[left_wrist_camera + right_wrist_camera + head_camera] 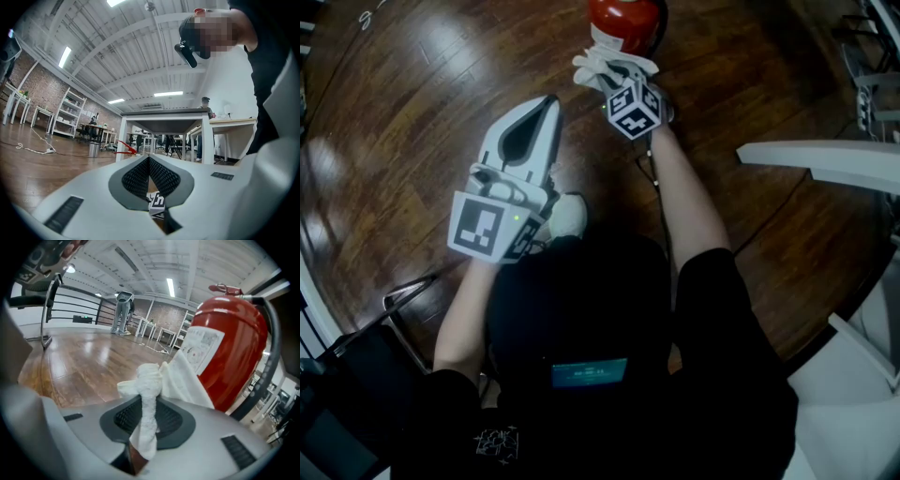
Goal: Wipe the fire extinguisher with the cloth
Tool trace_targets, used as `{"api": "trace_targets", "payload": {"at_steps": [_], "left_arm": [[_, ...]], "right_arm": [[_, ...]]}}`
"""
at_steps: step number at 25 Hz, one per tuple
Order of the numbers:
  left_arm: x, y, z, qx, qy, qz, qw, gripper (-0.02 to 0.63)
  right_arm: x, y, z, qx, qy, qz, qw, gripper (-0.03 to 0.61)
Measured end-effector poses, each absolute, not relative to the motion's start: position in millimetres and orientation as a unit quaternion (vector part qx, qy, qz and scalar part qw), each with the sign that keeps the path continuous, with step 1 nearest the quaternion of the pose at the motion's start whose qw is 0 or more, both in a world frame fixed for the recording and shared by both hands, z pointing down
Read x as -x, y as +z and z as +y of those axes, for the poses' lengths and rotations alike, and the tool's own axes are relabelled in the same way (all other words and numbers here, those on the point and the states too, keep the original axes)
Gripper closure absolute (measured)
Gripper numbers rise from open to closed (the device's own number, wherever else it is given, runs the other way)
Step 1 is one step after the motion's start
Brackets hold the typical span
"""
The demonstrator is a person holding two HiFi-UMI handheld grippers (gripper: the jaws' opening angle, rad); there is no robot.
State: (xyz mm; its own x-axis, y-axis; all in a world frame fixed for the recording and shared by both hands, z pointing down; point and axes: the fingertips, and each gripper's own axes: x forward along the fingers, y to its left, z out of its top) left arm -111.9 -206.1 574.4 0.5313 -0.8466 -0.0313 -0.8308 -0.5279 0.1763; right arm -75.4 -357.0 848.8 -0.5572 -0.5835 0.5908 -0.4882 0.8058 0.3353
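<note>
R gripper (149, 404) is clamping the white cloth (149, 380) tight between its jaws. The bunched end is poking up ahead of the tips, and a loose flap is lying against the red fire extinguisher (229, 343) just ahead and to the gripper's right. L gripper (546, 111) is hanging well back from the cylinder, jaws pressed together at the tips w/ nothing in them.

I'm judging the wipe as barely begun. Only the flap is touching, near the paper label (202, 345). To do it well I'm thinking: lean the wad itself onto the shell, sweep round and down w/ steady pressure, and keep the plastic jaws off the paint. The free L gripper could steady the top, since a hard sideways push may rock the cylinder.

The black hose (274, 348) is running down the cylinder's far side, further to the R gripper's right, so it's prob. blocking a full wrap-around. Elsewhere, a metal railing (49, 296) is standing off to that gripper's left over the wood floor (89, 357). A shoe (568, 216) is showing just behind the L gripper.
</note>
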Motion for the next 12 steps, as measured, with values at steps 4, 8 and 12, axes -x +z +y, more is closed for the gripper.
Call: {"api": "trace_targets", "payload": {"at_steps": [4,8,12], "left_arm": [[115,574,-204,-0.872,-0.058,-0.482,0.069,0.611],[116,576,-202,-0.870,-0.051,-0.485,0.070,0.612],[112,572,-200,-0.871,-0.055,-0.484,0.066,0.612]], "right_arm": [[59,852,-354,-0.304,-0.071,-0.874,0.373,0.485],[29,824,-358,-0.321,-0.100,-0.868,0.365,0.485],[-3,778,-367,-0.360,-0.116,-0.868,0.321,0.485]]}}
